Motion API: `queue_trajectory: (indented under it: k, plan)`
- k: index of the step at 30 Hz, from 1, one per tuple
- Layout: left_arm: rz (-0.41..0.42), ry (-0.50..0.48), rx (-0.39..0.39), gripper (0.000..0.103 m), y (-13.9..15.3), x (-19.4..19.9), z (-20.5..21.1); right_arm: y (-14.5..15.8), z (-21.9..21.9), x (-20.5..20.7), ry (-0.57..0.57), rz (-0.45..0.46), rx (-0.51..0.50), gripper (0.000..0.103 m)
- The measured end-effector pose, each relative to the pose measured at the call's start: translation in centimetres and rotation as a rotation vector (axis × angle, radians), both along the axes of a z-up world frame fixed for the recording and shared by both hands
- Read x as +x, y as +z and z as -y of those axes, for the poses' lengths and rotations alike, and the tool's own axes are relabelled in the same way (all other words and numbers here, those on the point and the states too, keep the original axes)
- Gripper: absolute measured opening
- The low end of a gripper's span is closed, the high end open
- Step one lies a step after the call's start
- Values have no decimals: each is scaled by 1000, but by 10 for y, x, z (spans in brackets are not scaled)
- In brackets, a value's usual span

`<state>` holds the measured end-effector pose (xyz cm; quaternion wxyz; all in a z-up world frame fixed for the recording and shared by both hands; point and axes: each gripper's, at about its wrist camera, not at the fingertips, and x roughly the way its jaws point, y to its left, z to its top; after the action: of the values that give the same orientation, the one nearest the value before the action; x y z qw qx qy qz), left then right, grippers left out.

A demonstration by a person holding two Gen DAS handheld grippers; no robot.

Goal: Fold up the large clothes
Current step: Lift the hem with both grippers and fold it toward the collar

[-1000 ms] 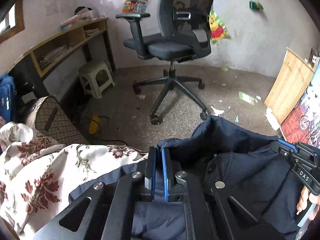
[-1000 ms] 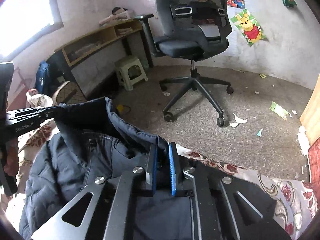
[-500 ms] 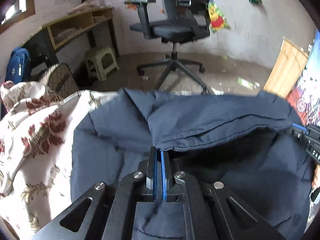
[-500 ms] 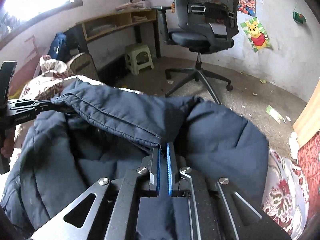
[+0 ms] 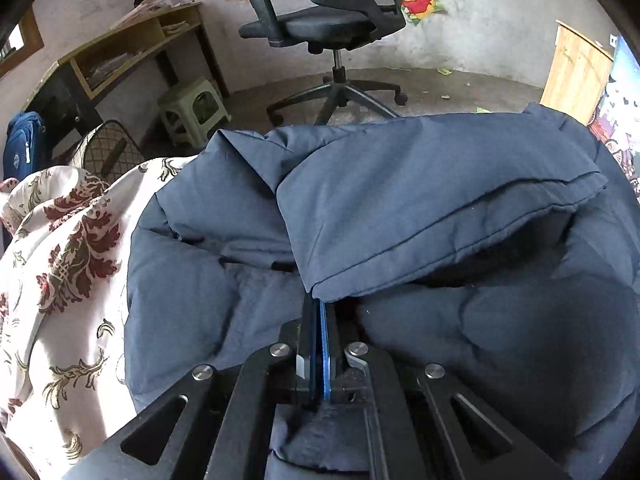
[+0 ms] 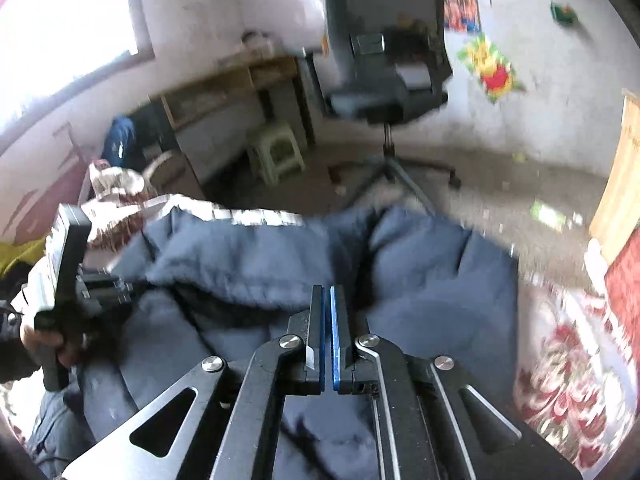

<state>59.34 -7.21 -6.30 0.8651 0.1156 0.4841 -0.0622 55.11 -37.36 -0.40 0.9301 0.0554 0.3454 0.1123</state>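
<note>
A large navy padded jacket (image 5: 420,208) lies on a floral bedsheet (image 5: 60,280). Its upper edge is folded over toward me as a thick flap. My left gripper (image 5: 319,304) is shut on the corner of that flap. In the blurred right wrist view the jacket (image 6: 420,280) fills the middle. My right gripper (image 6: 326,292) has its pads closed together and I see no cloth between them. The left gripper (image 6: 120,288) shows at the left edge there, held by a hand, gripping the flap.
A black office chair (image 5: 336,28) stands on the floor beyond the bed. A green stool (image 5: 194,110), a wooden desk (image 5: 120,52), a blue bag (image 5: 20,148) and a checked bag (image 5: 112,152) stand left. A wooden board (image 5: 576,72) leans at the right.
Both grippers pulled the jacket's far edge toward me, folding it over the body. The right gripper then came off the flap and moved back. The left still holds its corner.
</note>
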Motion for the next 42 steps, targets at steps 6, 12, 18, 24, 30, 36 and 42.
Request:
queue_trajectory:
  k: [6, 12, 18, 24, 30, 36, 42]
  plan:
    - [11, 0, -6, 2, -1, 0, 0, 0, -57, 89, 108, -93, 2, 3]
    - [33, -31, -55, 2, 8, -6, -8, -42, -92, 108, 158, -255, 10, 3]
    - [118, -36, -273, 2, 47, -25, -30, -65, -73, 89, 146, -257, 60, 3]
    - [90, -104, -342, 2, 51, 11, 10, -70, -67, 86, 155, -255, 55, 3]
    - [-136, -170, -239, 2, 7, 56, 42, -61, -48, 67, 176, -279, -59, 3]
    - [-215, -212, -144, 3, -15, 66, 49, -94, -34, 76, 185, -428, -108, 0]
    - [-215, -181, -177, 3, -32, 68, 46, -119, -40, 91, 164, -431, -113, 0]
